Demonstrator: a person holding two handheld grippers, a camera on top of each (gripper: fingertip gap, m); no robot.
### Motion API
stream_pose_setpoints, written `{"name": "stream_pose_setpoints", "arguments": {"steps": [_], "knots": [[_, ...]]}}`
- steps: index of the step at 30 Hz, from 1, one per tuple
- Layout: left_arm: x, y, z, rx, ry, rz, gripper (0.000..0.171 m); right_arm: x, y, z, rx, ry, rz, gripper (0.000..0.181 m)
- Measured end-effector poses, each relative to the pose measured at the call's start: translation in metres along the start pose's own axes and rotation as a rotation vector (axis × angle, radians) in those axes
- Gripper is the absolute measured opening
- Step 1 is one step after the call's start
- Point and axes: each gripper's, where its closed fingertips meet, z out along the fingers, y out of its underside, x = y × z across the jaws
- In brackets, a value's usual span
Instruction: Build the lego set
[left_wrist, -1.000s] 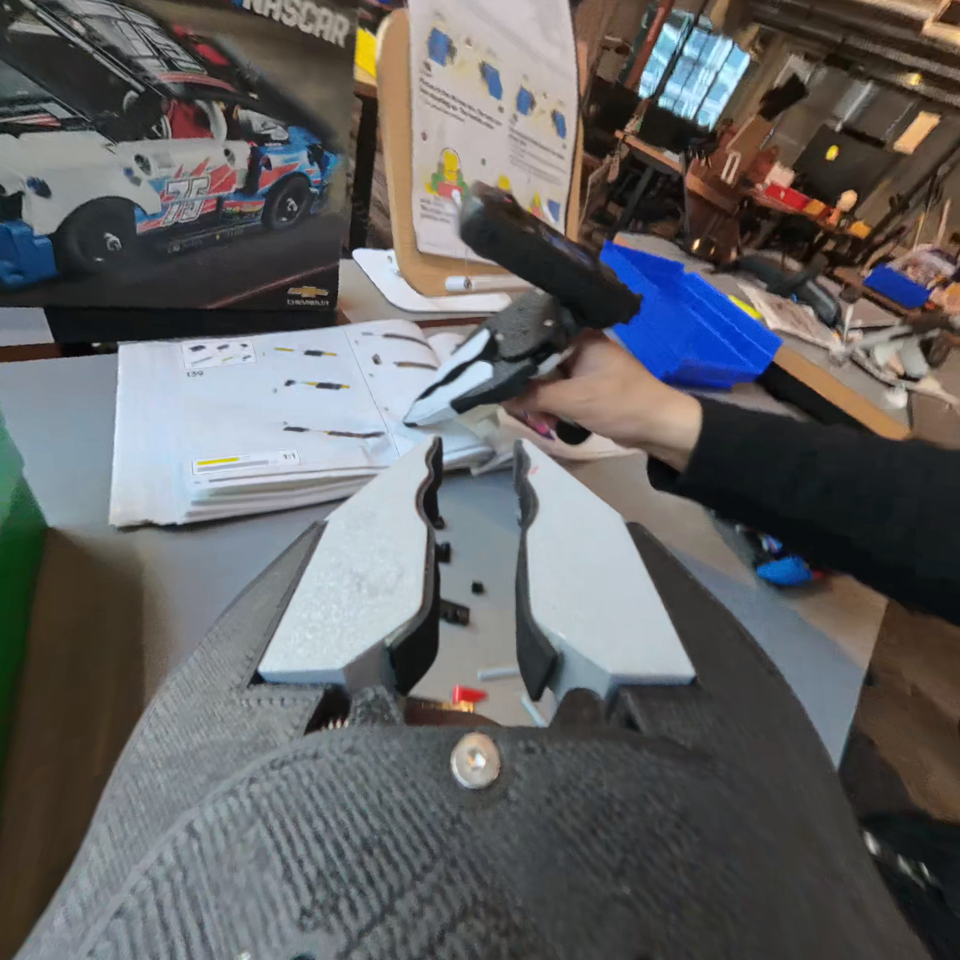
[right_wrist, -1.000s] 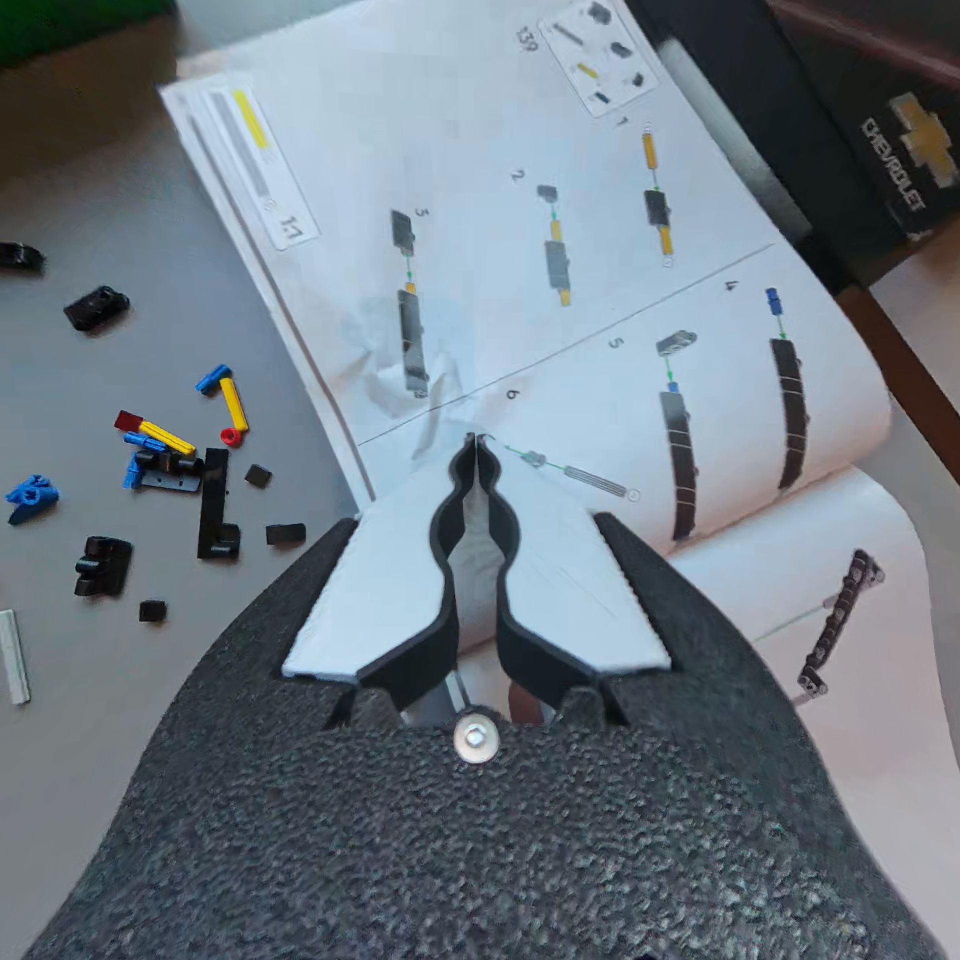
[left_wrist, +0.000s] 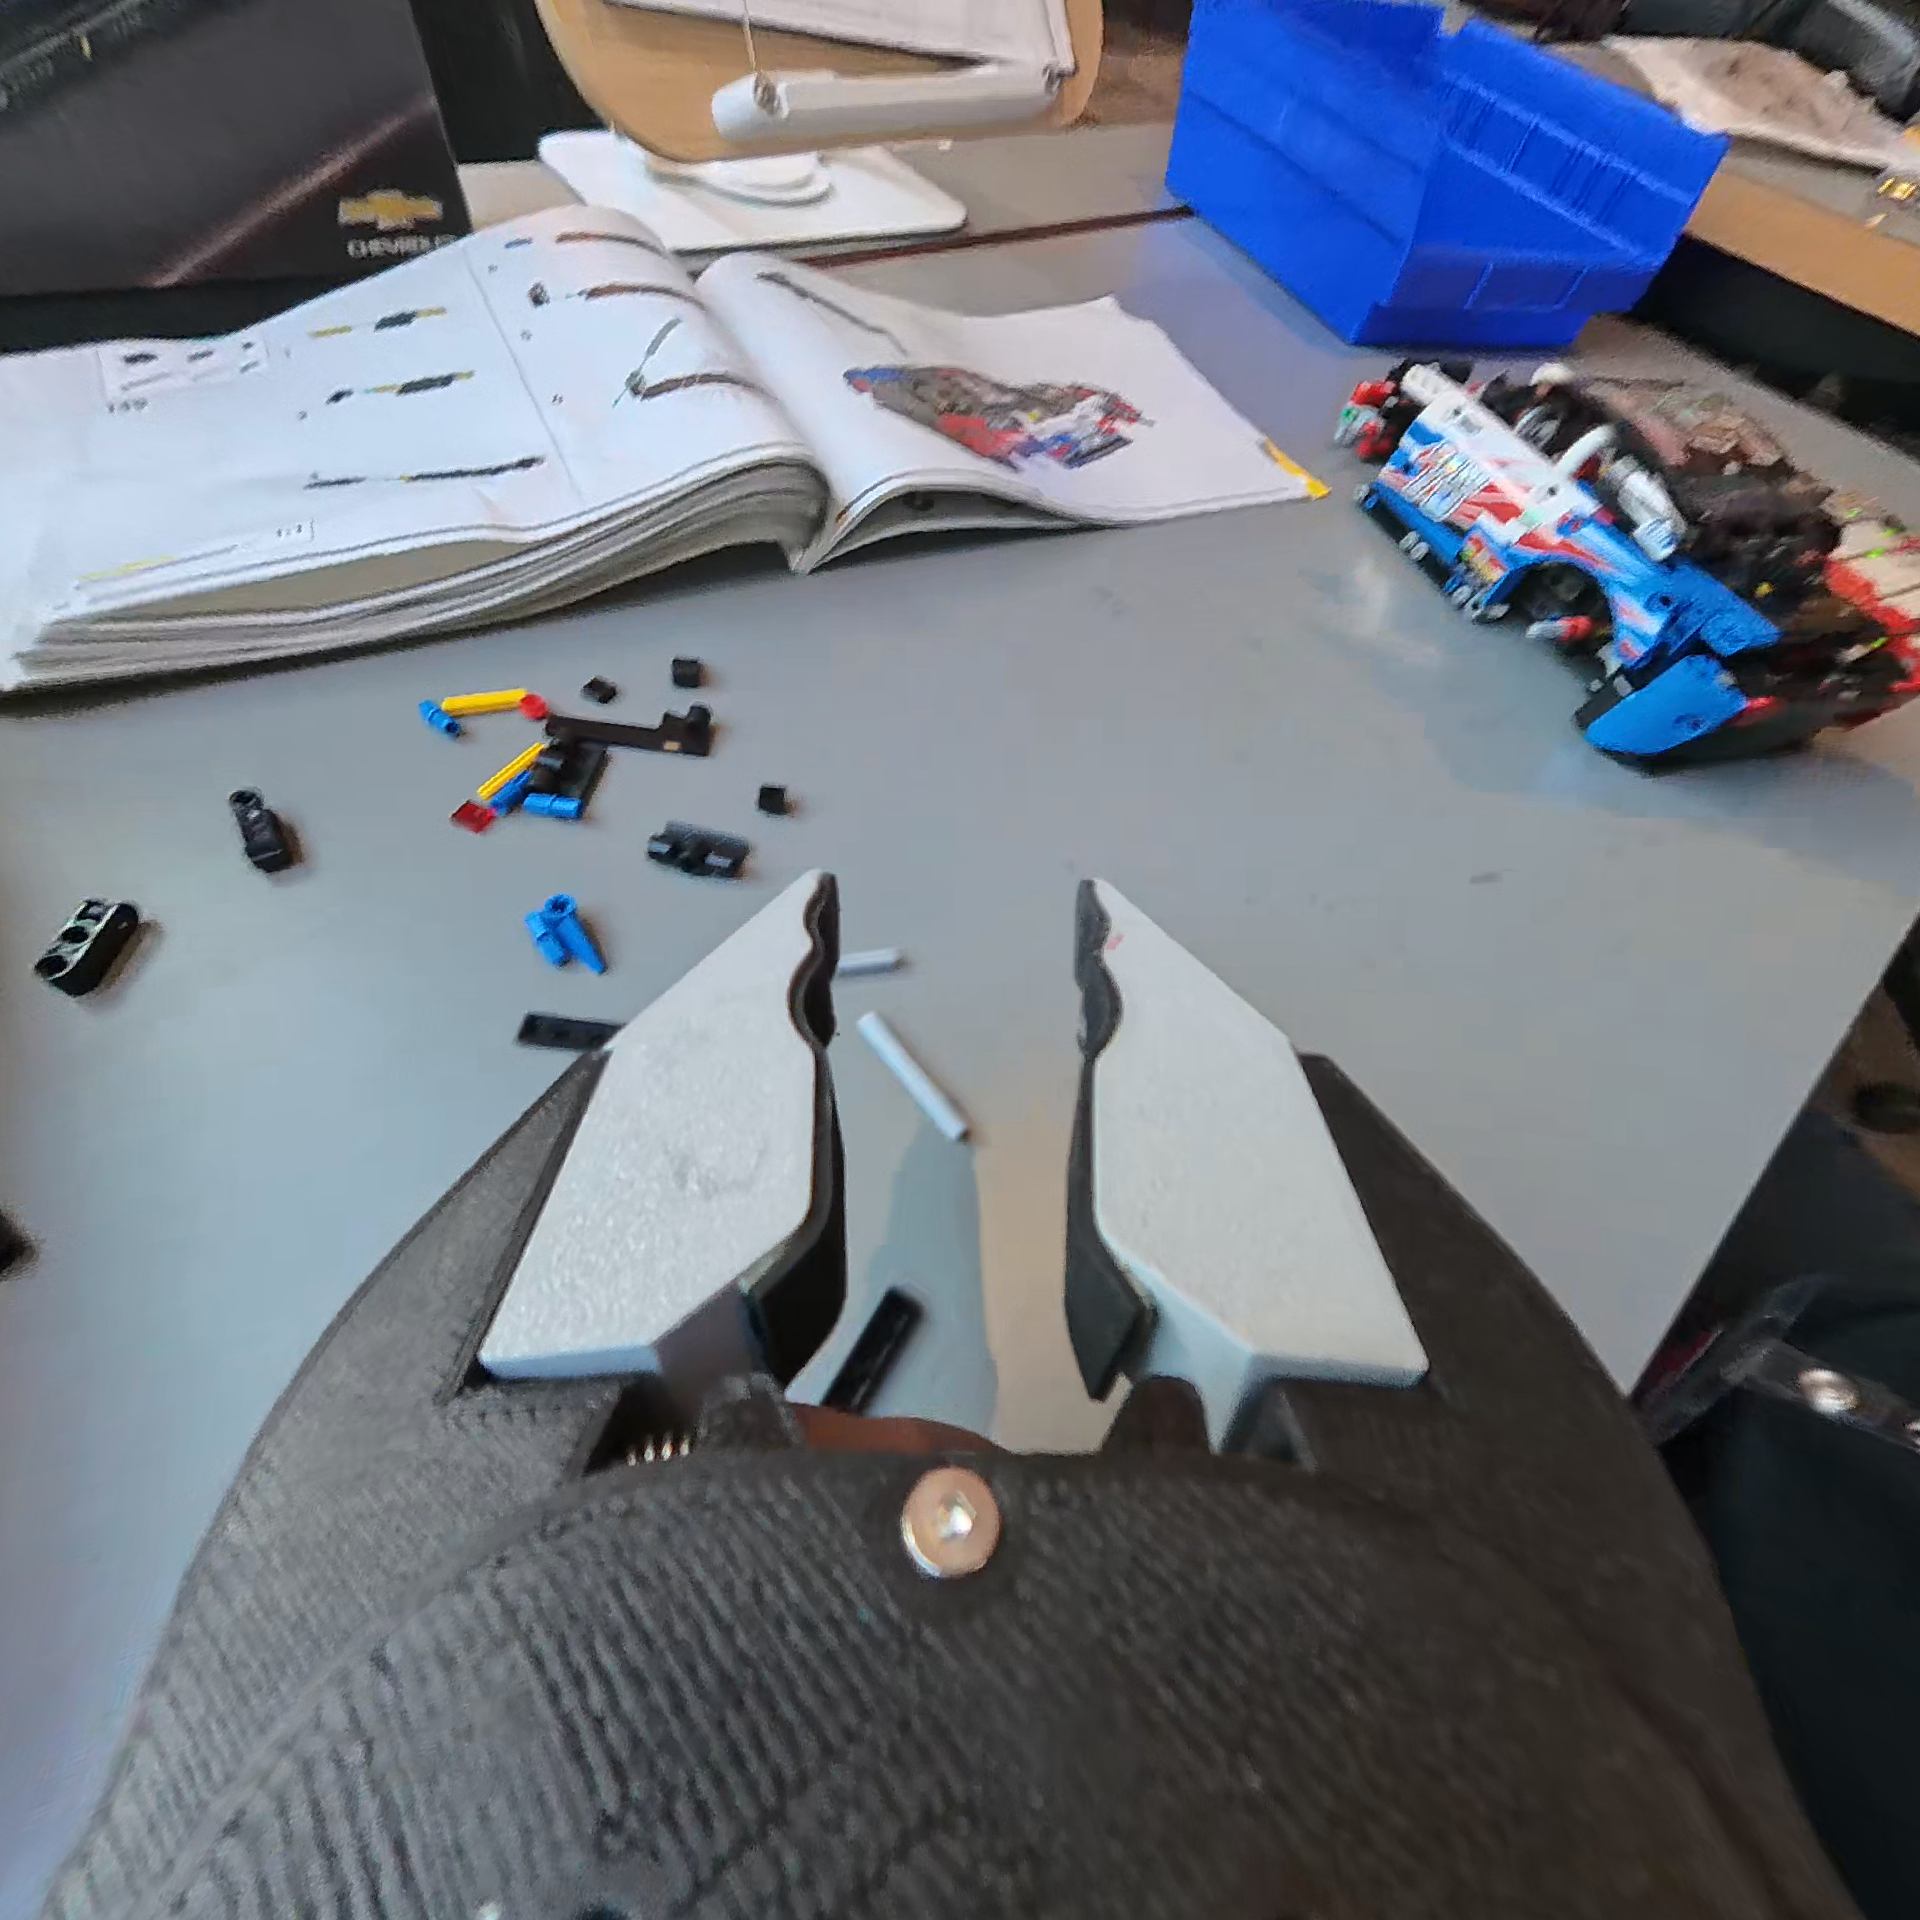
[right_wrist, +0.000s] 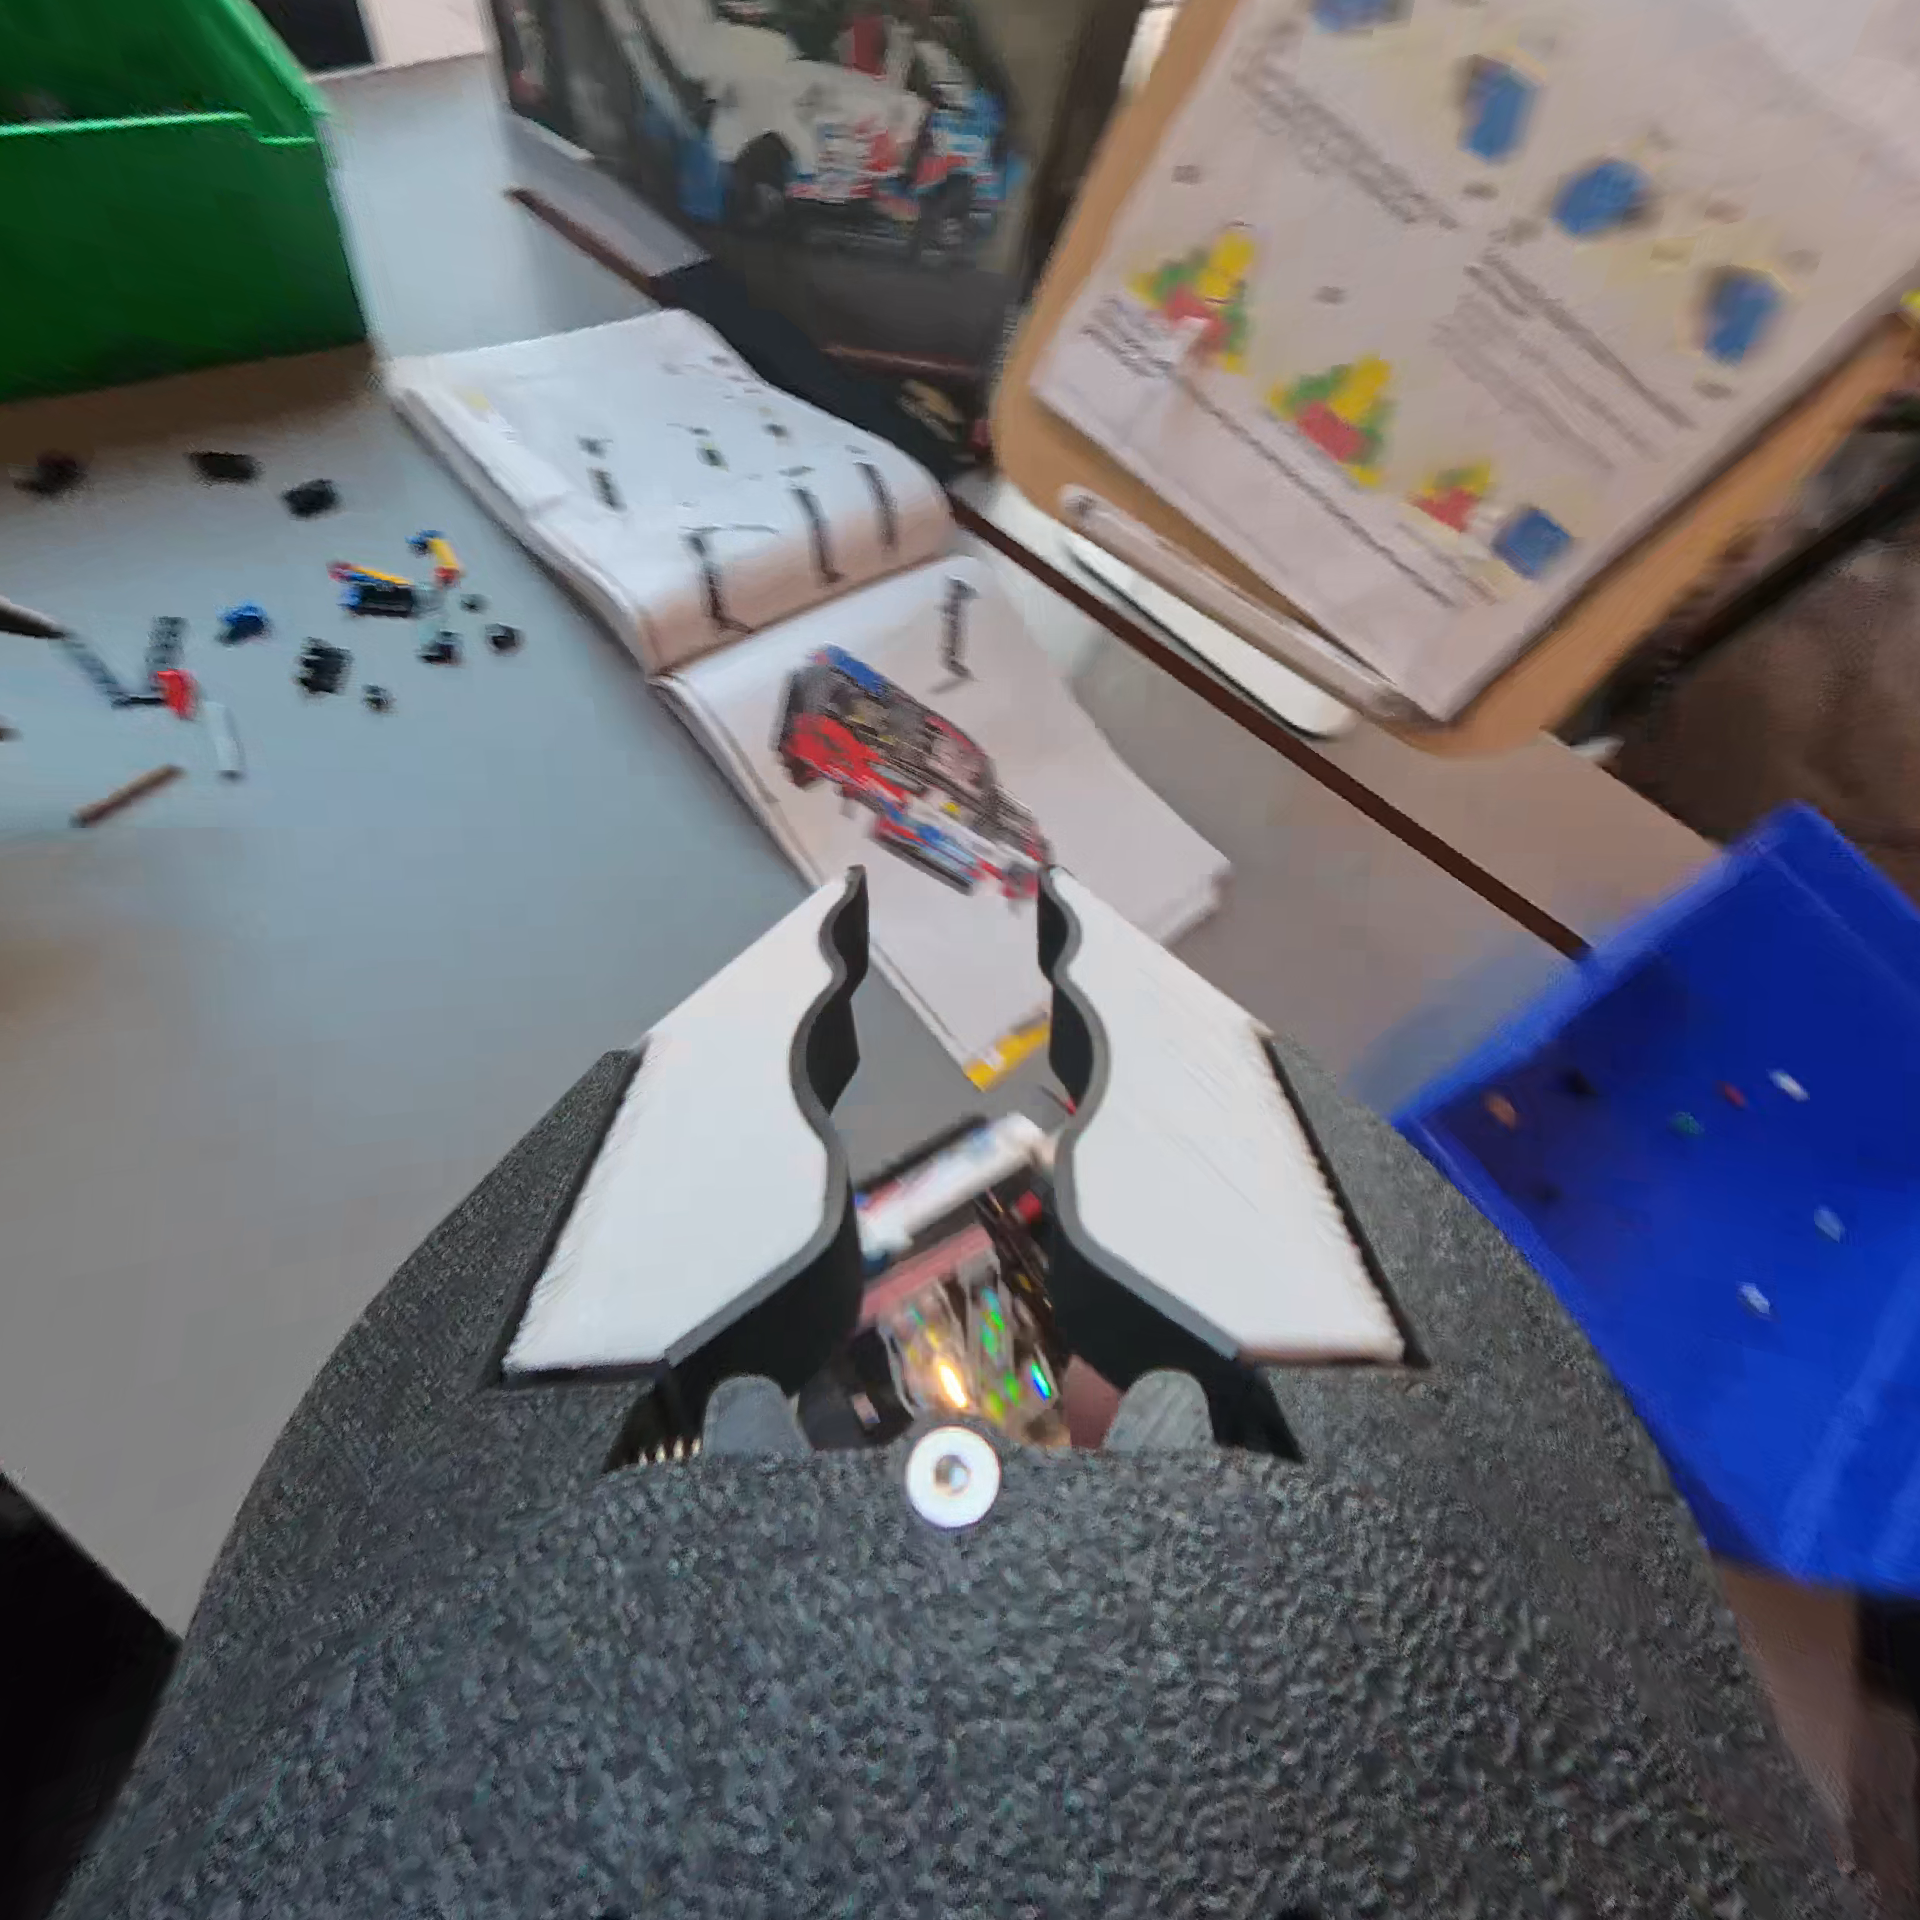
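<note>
My left gripper (left_wrist: 954, 896) is open and empty, low over the grey table (left_wrist: 1195, 790). A light grey axle (left_wrist: 911, 1076) lies between its fingers on the table. Loose small pieces (left_wrist: 566, 743), black, blue, yellow and red, lie ahead to the left. The part-built blue, white and red car (left_wrist: 1621, 561) sits at the right. The open instruction book (left_wrist: 540, 416) lies behind the pieces. My right gripper (right_wrist: 951, 883) is open and empty, raised above the car (right_wrist: 956, 1195), part of which shows between its fingers. The book (right_wrist: 790, 582) and loose pieces (right_wrist: 343, 623) lie ahead to its left.
A blue bin (left_wrist: 1434, 177) stands at the back right, also at the right of the right wrist view (right_wrist: 1704, 1247). A green bin (right_wrist: 156, 208) stands at the far left. The set's box (right_wrist: 831, 135) and a clipboard stand (right_wrist: 1455, 312) with a printed sheet stand behind the book.
Both grippers have opened. The right gripper has left the book page and moved back over the car. The left gripper has tilted down toward the loose pieces.
</note>
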Motion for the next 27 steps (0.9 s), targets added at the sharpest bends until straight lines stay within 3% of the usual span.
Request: {"name": "stream_pose_setpoints", "arguments": {"steps": [4, 9, 12, 16, 21, 23, 27], "knots": [[0.045, -0.022, 0.017, 0.116, 0.043, -0.034, 0.052, 0.073, 0.079, -0.056, 0.039, 0.186, 0.156, 0.034], [0.098, -0.031, 0.068, 0.137, 0.062, 0.096, 0.056, 0.110, 0.145, -0.058, 0.179, 0.198, 0.320, 0.033], [0.110, -0.029, 0.096, 0.118, 0.047, 0.150, 0.056, 0.117, 0.151, -0.045, 0.301, 0.182, 0.311, 0.033], [0.107, -0.036, 0.110, 0.125, -0.013, 0.167, 0.054, 0.117, 0.158, -0.036, 0.382, 0.182, 0.248, 0.033], [0.109, -0.021, 0.126, -0.007, 0.017, 0.171, 0.053, 0.105, 0.155, -0.040, 0.467, 0.142, 0.210, 0.023], [0.111, -0.018, 0.131, -0.038, 0.030, 0.178, 0.050, 0.108, 0.159, -0.037, 0.459, 0.142, 0.220, 0.022], [0.115, -0.013, 0.137, -0.087, 0.061, 0.189, 0.048, 0.107, 0.167, -0.024, 0.412, 0.067, 0.291, 0.038]]}}
